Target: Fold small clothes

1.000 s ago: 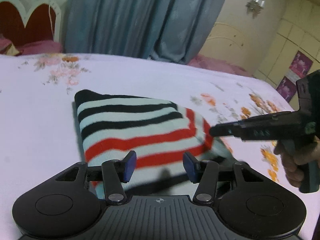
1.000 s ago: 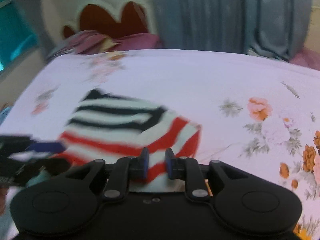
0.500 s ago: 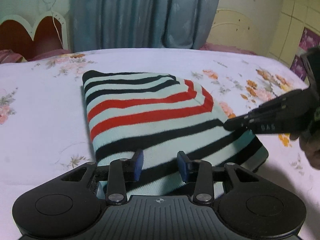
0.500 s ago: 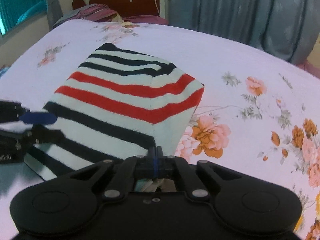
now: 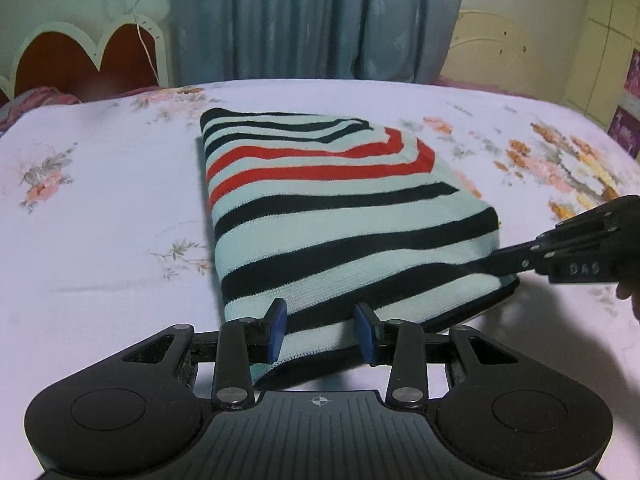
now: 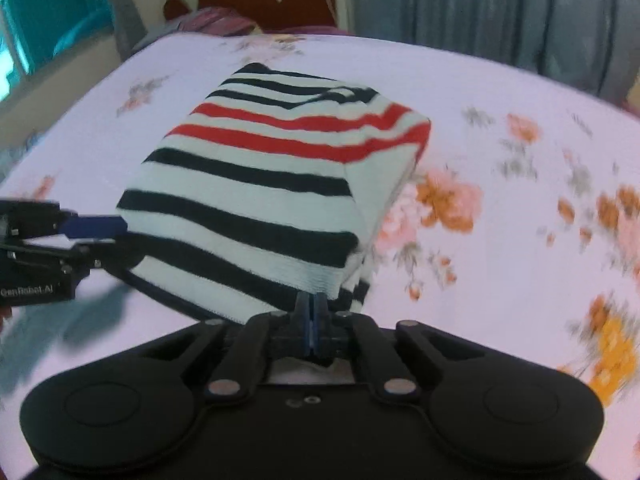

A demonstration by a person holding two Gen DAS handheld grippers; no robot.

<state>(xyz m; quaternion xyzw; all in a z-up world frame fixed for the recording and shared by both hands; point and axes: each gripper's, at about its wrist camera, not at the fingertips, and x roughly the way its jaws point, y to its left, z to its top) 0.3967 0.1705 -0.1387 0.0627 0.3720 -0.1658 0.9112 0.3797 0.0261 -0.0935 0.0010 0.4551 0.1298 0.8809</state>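
A folded knit garment (image 5: 340, 208) with pale, black and red stripes lies on the floral bed sheet (image 5: 100, 240). My left gripper (image 5: 320, 330) has its blue pads pressed on a width of the garment's near hem, left of centre. The hem is raised, with shadow under it. My right gripper (image 6: 313, 304) is shut on the near right corner of the garment (image 6: 260, 184), and white cloth shows behind its pads. In each view the other gripper shows from the side: right gripper (image 5: 494, 266), left gripper (image 6: 128, 238).
The bed sheet (image 6: 500, 240) spreads wide on both sides of the garment. A red and white headboard (image 5: 80, 60) and pink bedding (image 6: 224, 24) are at the far left. Grey curtains (image 5: 320, 20) hang behind the bed. A hand (image 5: 630, 296) holds the right gripper.
Both grippers have drawn back from over the red stripes to the garment's near hem. The right jaws went from slightly apart to shut on cloth, and the left jaws narrowed onto the hem.
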